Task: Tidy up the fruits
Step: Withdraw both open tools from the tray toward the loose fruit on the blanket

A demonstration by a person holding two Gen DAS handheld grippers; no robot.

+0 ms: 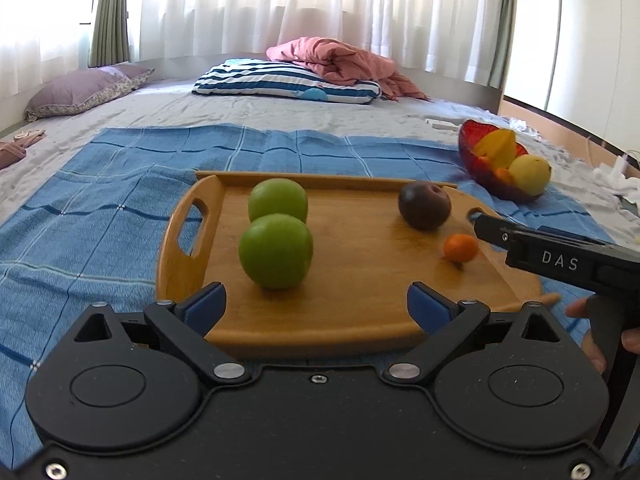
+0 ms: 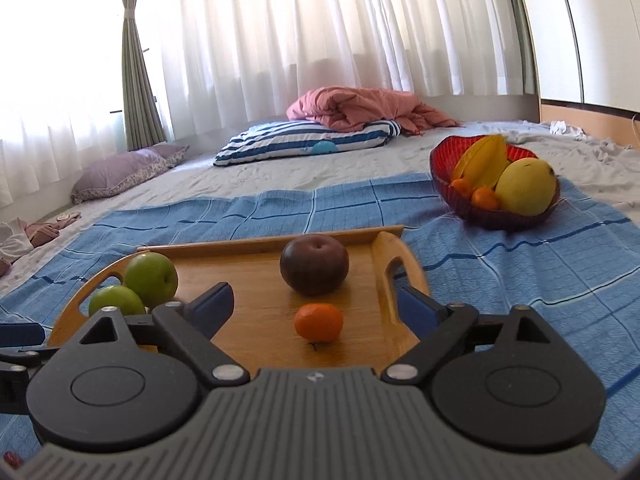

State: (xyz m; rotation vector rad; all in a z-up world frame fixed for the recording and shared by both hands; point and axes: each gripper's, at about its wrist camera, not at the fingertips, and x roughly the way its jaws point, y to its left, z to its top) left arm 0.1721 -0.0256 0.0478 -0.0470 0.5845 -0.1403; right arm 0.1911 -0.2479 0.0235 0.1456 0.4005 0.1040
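I am holding both tongs spread wide with nothing between the pads, the left tongs (image 1: 316,304) hanging over the near rim of the wooden tray (image 1: 360,320) and the right tongs (image 2: 316,308) doing the same from the tray's right end. The tray is lying on the blue cloth (image 1: 120,184) spread over the bed, probably so the fruit is not rolling on soft bedding. In the left view, two green apples (image 1: 276,250) are sitting touching at 12 o'clock from my left tongs, the dark plum (image 1: 424,206) at 1 o'clock and the small orange (image 1: 461,247) at 2 o'clock. The red bowl (image 2: 444,160), already carrying yellow and orange fruit, is standing off the tray at 1 o'clock in the right view, so I judge the orange belongs there. Both tongs are tilting gently downward; fingers (image 1: 600,356) are wrapping the right handle.
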